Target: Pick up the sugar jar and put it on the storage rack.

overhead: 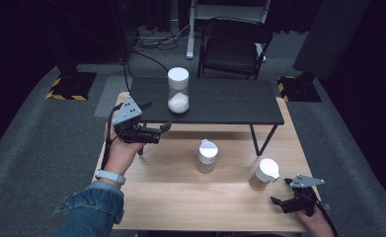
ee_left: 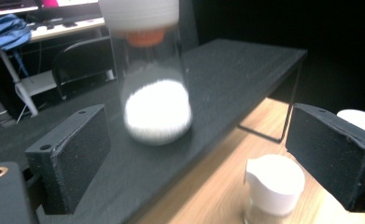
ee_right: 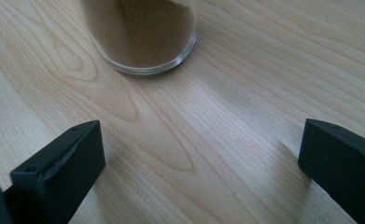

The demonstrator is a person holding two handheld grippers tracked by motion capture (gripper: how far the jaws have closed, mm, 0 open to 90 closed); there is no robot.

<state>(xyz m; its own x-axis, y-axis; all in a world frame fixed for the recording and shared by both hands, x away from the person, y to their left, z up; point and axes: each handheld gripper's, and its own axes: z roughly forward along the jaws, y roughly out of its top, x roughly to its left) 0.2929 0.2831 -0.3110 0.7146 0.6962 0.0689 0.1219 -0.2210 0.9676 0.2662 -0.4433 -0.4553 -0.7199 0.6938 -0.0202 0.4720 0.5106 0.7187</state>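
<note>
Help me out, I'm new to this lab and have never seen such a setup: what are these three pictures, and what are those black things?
A person sits at a wooden table and holds a hand tool with two black jaws in each hand. The high view looks down from above: the left gripper points toward a tall jar with a white lid and white powder, which stands on a low black shelf. The right gripper rests near a small jar of brown powder. Another small white-capped jar stands mid-table.

The other two pictures come from cameras riding on the grippers, looking along their jaws. Both grippers are open and hold nothing: the tall jar is ahead of the left jaws, the brown jar ahead of the right ones.
</note>
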